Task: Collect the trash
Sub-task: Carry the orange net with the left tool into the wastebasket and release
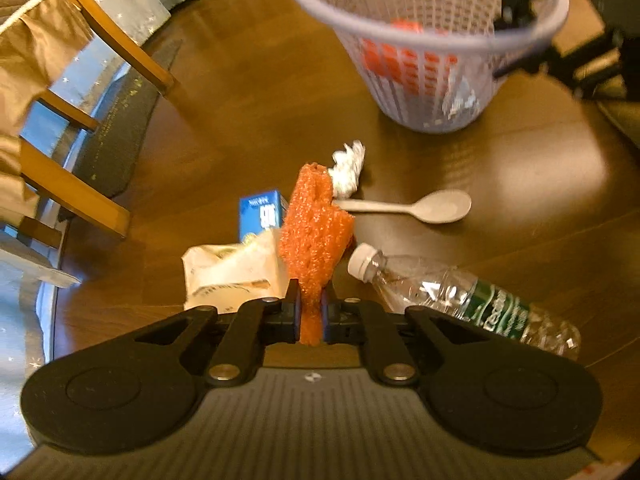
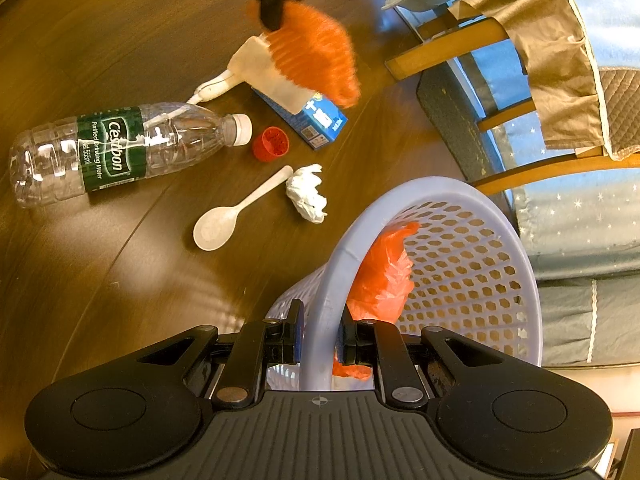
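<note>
My left gripper (image 1: 311, 300) is shut on an orange foam net (image 1: 314, 232), held above the table; from the right wrist view the same net (image 2: 316, 56) hangs under that gripper (image 2: 276, 4). My right gripper (image 2: 319, 338) is shut on the rim of a pale mesh basket (image 2: 460, 248), tilted, with an orange plastic bag (image 2: 384, 276) inside. On the brown table lie a clear bottle (image 2: 120, 148), a white spoon (image 2: 236, 216), crumpled tissue (image 2: 308, 194), a blue box (image 2: 316, 118), a red cap (image 2: 272, 144) and a white wrapper (image 1: 232, 272).
Wooden chairs (image 1: 80, 196) draped with tan cloth (image 2: 556, 64) stand along the table's edge, over a blue starry floor covering. In the left wrist view the basket (image 1: 424, 40) sits at the far side with my right gripper (image 1: 516, 24) on its rim.
</note>
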The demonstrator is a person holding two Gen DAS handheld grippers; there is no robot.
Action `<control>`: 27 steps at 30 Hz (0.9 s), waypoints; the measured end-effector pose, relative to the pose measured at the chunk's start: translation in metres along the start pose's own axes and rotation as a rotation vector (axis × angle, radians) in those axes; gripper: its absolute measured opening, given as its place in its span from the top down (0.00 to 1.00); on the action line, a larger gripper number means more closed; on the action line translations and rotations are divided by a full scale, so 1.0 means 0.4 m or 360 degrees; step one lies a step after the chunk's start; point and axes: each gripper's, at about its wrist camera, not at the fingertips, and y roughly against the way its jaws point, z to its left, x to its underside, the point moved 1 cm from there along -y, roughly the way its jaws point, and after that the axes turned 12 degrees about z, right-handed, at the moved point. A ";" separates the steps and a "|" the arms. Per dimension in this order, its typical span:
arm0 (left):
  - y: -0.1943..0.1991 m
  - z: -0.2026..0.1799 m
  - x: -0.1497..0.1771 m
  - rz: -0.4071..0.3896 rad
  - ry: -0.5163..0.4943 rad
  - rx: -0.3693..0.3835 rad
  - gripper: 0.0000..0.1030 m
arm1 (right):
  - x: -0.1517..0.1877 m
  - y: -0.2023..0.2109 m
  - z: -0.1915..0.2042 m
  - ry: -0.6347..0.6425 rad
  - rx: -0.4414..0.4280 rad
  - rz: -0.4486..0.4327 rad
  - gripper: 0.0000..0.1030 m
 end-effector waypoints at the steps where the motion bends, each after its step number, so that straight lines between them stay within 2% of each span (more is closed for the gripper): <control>1: 0.018 0.003 -0.005 -0.0007 0.0007 0.0002 0.94 | 0.001 0.000 0.000 0.0000 -0.0001 0.0000 0.90; 15: 0.260 0.038 -0.097 -0.0167 0.0060 0.0000 0.94 | 0.009 0.000 0.000 0.0007 -0.0004 -0.0003 0.90; 21: 0.342 0.016 -0.160 -0.0262 0.0001 0.0047 0.93 | 0.013 0.002 0.002 0.0007 0.0002 -0.0011 0.90; 27: 0.378 -0.022 -0.232 -0.0372 -0.0098 0.0121 0.94 | 0.012 0.007 0.004 0.0012 0.0002 -0.0013 0.90</control>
